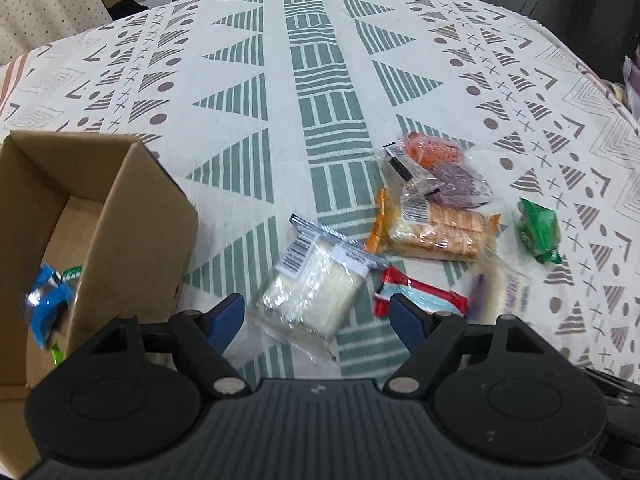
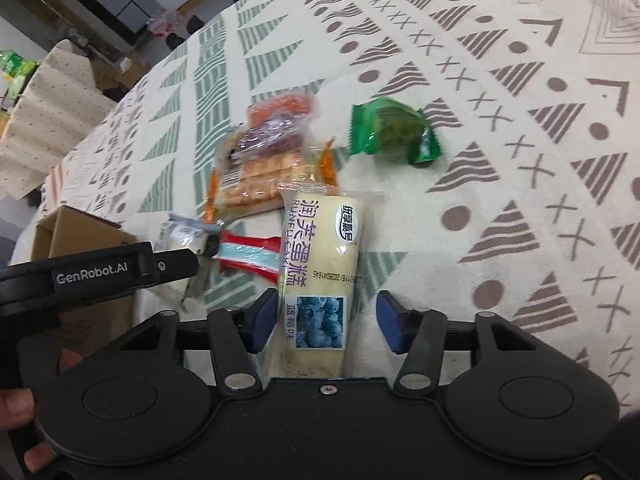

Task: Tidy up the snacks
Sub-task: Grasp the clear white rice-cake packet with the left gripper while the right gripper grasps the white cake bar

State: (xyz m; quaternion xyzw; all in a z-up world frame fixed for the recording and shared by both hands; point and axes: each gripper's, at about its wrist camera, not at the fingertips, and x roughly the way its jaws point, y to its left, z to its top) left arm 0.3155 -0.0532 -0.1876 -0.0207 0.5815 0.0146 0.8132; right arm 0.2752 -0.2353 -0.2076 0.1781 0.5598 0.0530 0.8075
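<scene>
My left gripper point(image 1: 316, 316) is open, its blue fingertips on either side of a white snack pack point(image 1: 316, 292) with a barcode label that lies on the cloth. Just left stands an open cardboard box point(image 1: 100, 220) with a blue packet point(image 1: 48, 304) inside. My right gripper point(image 2: 326, 320) is open around a pale yellow cake packet point(image 2: 320, 264) with a blueberry picture; the left pad is close to the packet, the right pad is apart from it. A red and light-blue pack point(image 1: 420, 296) lies between the two grippers.
More snacks lie on the patterned tablecloth point(image 1: 312, 80): an orange cracker pack point(image 1: 436, 228), a purple pack point(image 1: 460, 184), an orange-red pack point(image 1: 432, 148) and a green packet point(image 1: 538, 232). The body of the left gripper point(image 2: 104, 276) and a hand point(image 2: 16, 404) show at lower left.
</scene>
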